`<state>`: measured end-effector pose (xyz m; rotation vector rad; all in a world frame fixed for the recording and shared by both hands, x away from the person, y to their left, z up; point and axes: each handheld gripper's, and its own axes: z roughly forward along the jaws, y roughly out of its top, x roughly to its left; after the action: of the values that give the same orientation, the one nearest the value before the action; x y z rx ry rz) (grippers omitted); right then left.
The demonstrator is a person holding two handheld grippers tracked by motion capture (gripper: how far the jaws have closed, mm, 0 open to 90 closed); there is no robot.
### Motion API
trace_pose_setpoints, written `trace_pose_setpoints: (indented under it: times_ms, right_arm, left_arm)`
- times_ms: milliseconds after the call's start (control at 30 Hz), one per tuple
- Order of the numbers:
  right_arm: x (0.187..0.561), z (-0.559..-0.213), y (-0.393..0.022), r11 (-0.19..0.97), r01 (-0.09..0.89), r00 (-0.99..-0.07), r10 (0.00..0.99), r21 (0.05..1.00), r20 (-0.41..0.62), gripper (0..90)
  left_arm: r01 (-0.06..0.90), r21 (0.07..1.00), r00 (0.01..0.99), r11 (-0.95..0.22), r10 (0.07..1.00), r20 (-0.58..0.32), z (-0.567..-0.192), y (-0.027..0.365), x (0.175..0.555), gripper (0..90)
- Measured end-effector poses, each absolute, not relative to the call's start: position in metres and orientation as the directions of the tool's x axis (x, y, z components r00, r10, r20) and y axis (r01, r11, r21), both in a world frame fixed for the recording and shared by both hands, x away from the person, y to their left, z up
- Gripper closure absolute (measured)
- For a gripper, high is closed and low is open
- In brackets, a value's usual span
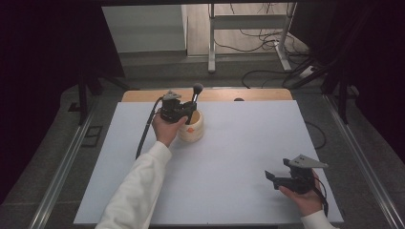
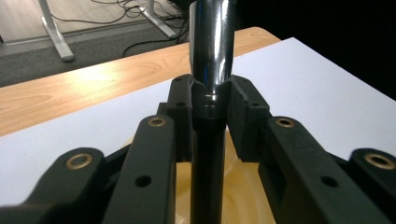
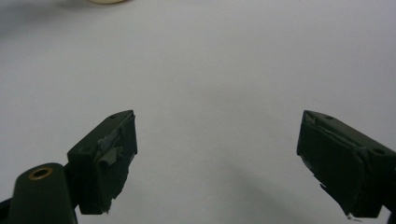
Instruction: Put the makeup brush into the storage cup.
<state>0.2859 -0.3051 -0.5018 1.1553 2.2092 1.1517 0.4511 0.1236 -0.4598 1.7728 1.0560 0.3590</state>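
Note:
My left gripper is shut on a brush with a black handle, a shiny metal collar and a dark round head. The brush stands upright, its lower end inside a cream-coloured cup on the white table top. The gripper sits just above the cup's rim, on its left side. Near the front right corner, my right gripper stands open low over bare white surface, with nothing between its worn pads.
A wooden strip runs along the table's far edge. Beyond it are a grey floor, metal stand legs and loose cables. A sliver of the cup shows far ahead in the right gripper view.

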Motion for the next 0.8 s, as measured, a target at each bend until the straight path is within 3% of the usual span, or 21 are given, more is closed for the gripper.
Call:
trace_pose_setpoints:
  times_ms: [300, 333, 500, 667, 800]
  right_arm:
    - [0.286, -0.502, -0.305, 0.321, 0.491, -0.581, 0.813, 0.810, 0.031, 13.0]
    - [0.286, -0.502, -0.305, 0.321, 0.491, -0.582, 0.813, 0.810, 0.031, 13.0]
    - [0.286, -0.502, -0.305, 0.321, 0.491, -0.582, 0.813, 0.810, 0.031, 13.0]
    - [0.286, -0.502, -0.305, 0.319, 0.490, -0.582, 0.813, 0.811, 0.032, 13.1]
    - [0.286, -0.502, -0.305, 0.321, 0.491, -0.582, 0.813, 0.810, 0.031, 13.1]
  left_arm:
    - [0.503, 0.852, 0.580, -0.144, 0.788, -0.210, -0.469, 0.125, 0.448, 70.7]
    - [0.496, 0.855, 0.587, -0.150, 0.784, -0.203, -0.470, 0.125, 0.447, 67.5]
    - [0.463, 0.869, 0.564, -0.174, 0.815, -0.136, -0.465, 0.125, 0.439, 32.2]
    - [0.465, 0.872, 0.565, -0.155, 0.810, -0.157, -0.455, 0.132, 0.434, 16.7]
    - [0.485, 0.860, 0.569, -0.156, 0.803, -0.176, -0.454, 0.135, 0.433, 11.1]
